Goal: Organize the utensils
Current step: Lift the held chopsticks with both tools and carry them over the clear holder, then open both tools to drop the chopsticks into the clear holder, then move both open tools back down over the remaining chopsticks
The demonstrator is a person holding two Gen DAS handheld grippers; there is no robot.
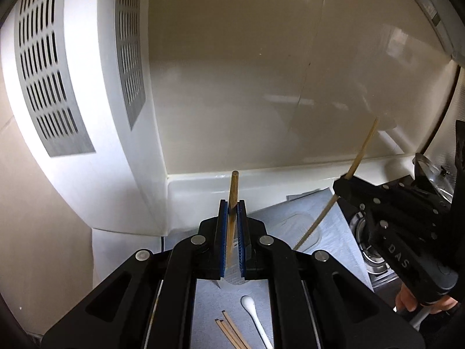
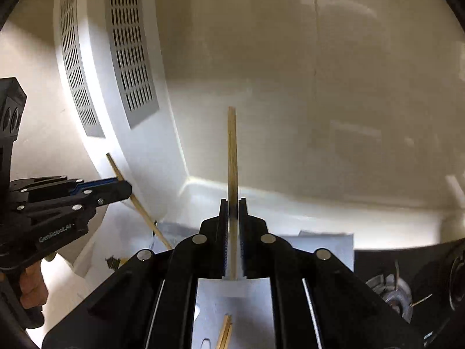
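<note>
Wooden chopsticks lie loose at the near edge of a grey mat on the tabletop, beside a white spoon. Above them, the left gripper has its blue-padded jaws clenched on a single wooden chopstick, held near upright with its blunt end just clear of the pads. To the right of it in the left wrist view, the right gripper has its jaws closed around a second chopstick, which slants through them, upper end toward the wall and lower end over the mat. A hand grips the right handle. Behind the mat stand a white appliance with vent slots and a glossy cream wall panel. A stove burner lies to the right.
</note>
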